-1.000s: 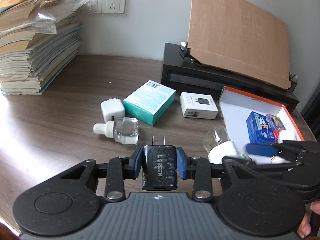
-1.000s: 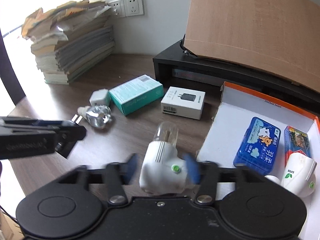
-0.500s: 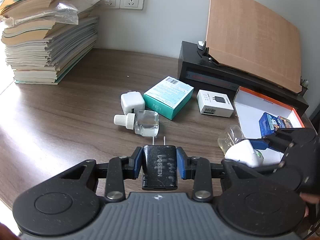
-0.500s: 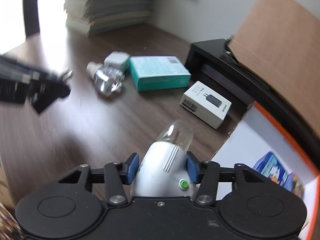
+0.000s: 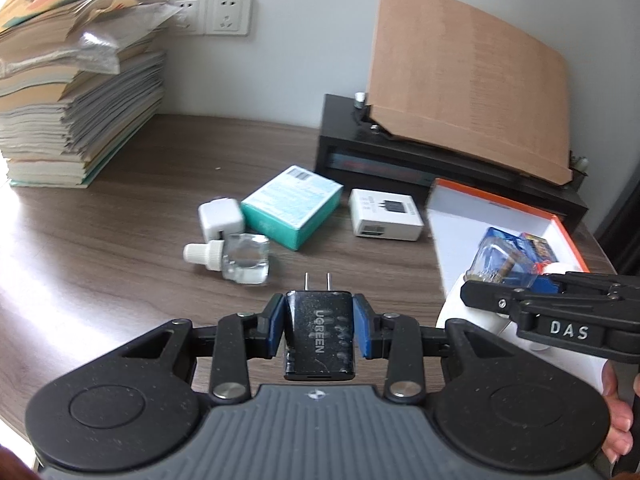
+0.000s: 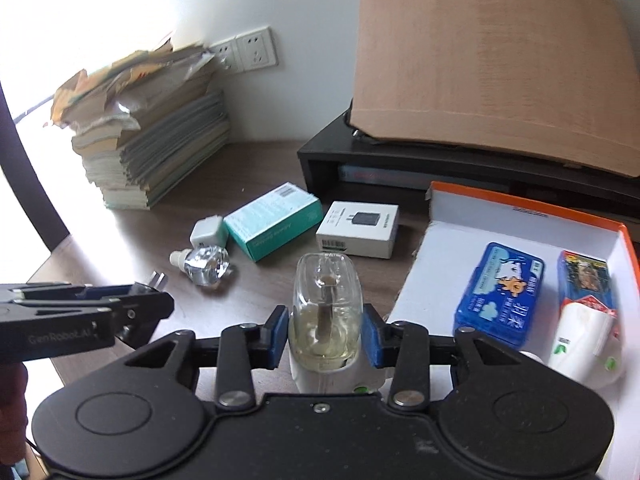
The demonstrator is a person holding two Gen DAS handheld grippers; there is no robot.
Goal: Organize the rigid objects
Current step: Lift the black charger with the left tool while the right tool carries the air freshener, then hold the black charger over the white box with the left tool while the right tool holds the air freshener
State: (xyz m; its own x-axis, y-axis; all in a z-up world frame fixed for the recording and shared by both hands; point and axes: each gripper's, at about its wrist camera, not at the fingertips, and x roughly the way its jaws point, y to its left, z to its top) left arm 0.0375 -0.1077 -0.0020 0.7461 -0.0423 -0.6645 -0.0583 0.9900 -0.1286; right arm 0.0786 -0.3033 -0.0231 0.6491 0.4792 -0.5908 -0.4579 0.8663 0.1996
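My left gripper (image 5: 319,330) is shut on a black UGREEN charger (image 5: 319,340), prongs forward, above the wooden table (image 5: 120,240). My right gripper (image 6: 325,336) is shut on a white plug-in diffuser with a clear bottle (image 6: 325,304), held left of the orange-rimmed white box (image 6: 520,208). The box holds a blue tin (image 6: 502,294), a small printed packet (image 6: 584,276) and another white diffuser (image 6: 580,332). On the table lie a teal box (image 5: 292,206), a white charger box (image 5: 386,216), a white adapter (image 5: 220,218) and a clear refill bottle (image 5: 236,258).
A tall stack of books and papers (image 5: 72,92) stands at the back left under wall sockets (image 5: 228,14). A black stand (image 5: 400,160) with a tilted brown board (image 5: 468,88) stands behind the box.
My right gripper has swung with the diffuser and now points at the wall beside the box. The left gripper has shifted slightly, still holding the charger.
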